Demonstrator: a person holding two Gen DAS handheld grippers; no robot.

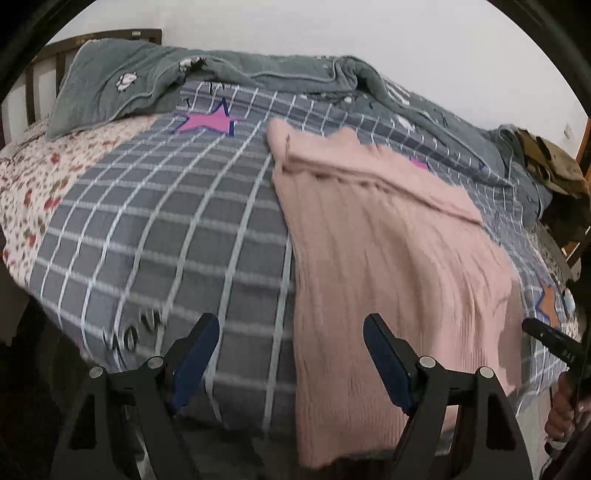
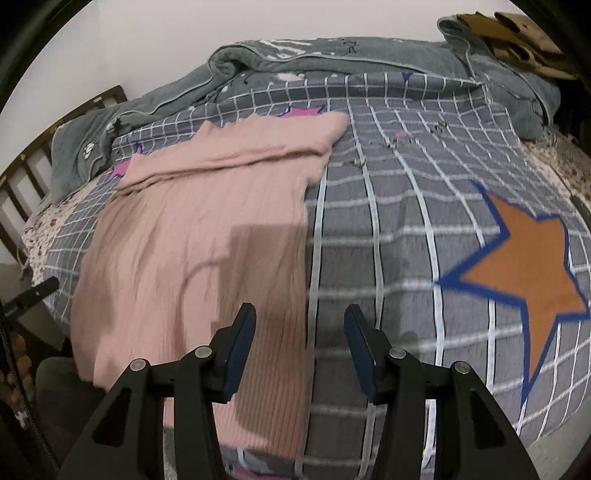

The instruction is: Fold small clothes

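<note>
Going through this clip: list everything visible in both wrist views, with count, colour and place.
pink knit garment: one, pale pink, ribbed, spread on the bed, far end folded over
checked cover: one, grey with white grid and coloured stars, over the bed
quilt: one, grey-green, bunched along the wall side
floral sheet: one, white with red print, at the bed's edge
headboard: one, dark wood, slatted
brown cloth: one, tan, crumpled in the far corner
left hand-held gripper: black, blue pads, open, empty, above the garment's edge
right hand-held gripper: same, open, empty, above the garment's opposite edge
</note>
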